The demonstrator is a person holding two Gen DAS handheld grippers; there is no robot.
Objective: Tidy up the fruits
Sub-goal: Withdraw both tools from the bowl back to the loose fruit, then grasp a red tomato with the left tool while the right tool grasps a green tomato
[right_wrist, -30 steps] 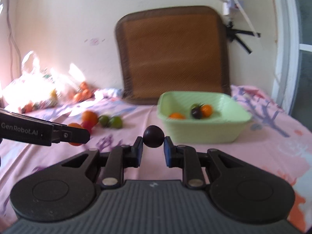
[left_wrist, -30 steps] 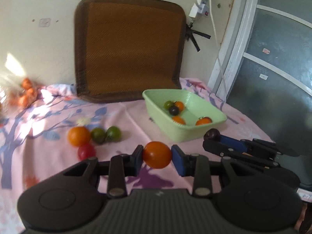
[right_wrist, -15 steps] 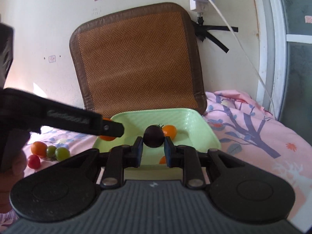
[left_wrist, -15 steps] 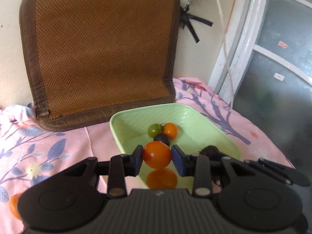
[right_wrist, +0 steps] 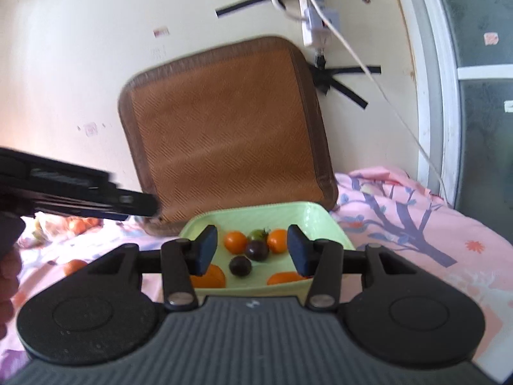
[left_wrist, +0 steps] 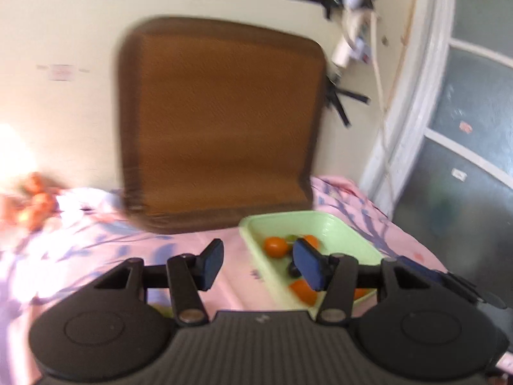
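Pink floral bedsheet (right_wrist: 400, 224), woven brown mat (right_wrist: 224, 134) at 12 o'clock against cream wall; ribbed green tray (right_wrist: 320, 216) of round tomatoes; left gripper (left_wrist: 258, 264) and right gripper (right_wrist: 251, 250) jaws just released, empty

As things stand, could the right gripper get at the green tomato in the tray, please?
Probably yes: the right gripper is open and empty, and the green tomato lies uncovered in the tray, though dark and orange tomatoes crowd it.

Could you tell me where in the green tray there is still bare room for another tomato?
In the green tray, bare floor lies along the back wall and right side, beyond the green tomato. The middle and front are crowded: orange tomatoes and two dark ones cluster there.
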